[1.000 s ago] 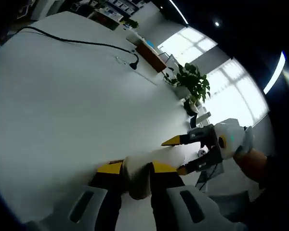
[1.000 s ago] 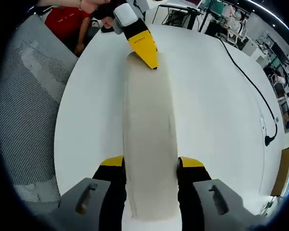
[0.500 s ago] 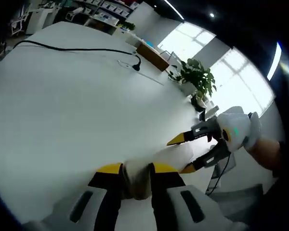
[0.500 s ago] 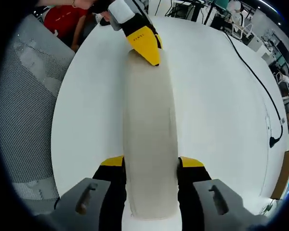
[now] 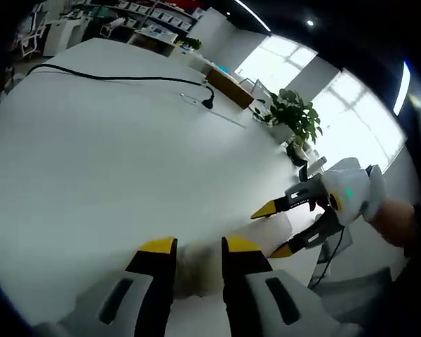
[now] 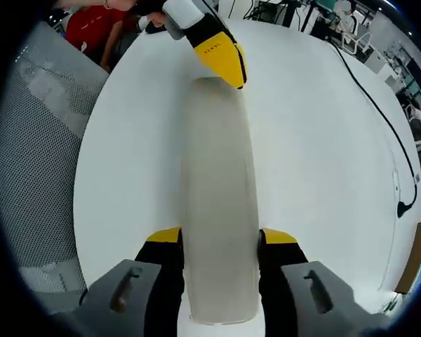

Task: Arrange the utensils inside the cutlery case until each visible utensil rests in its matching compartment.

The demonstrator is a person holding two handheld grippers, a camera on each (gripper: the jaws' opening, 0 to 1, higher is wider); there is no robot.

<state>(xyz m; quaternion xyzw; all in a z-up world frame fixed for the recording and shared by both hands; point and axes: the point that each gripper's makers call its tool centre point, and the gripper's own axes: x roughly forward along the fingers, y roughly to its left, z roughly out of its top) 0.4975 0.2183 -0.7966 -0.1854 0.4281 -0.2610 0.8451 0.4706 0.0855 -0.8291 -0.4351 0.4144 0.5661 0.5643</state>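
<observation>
While my right gripper (image 6: 219,239) keeps its yellow-tipped jaws set wide on either side of the cutlery case (image 6: 219,196), the pale case lies lengthwise between them, its flanks just at the jaw tips; I cannot tell how firmly they press. Its long axis runs straight away from me along the jaws, across the white table (image 6: 316,168), and its rounded far end points at my left gripper (image 6: 221,60), whose yellow tip sits right at that end, touching or just above it.

From the left gripper view, my left gripper (image 5: 196,247) has its jaws moderately parted with the blurred near end of the case (image 5: 203,270) between them; whether they pinch it I cannot tell. The case stretches off to the right, toward the right gripper (image 5: 284,228), whose two jaws stand apart around its far end, held by a hand (image 5: 396,221).

Farther out, a black cable (image 5: 119,76) trails over the table, and a potted plant (image 5: 295,119) stands beyond its edge by bright windows. A grey mesh chair back (image 6: 35,140) sits beside the table.
</observation>
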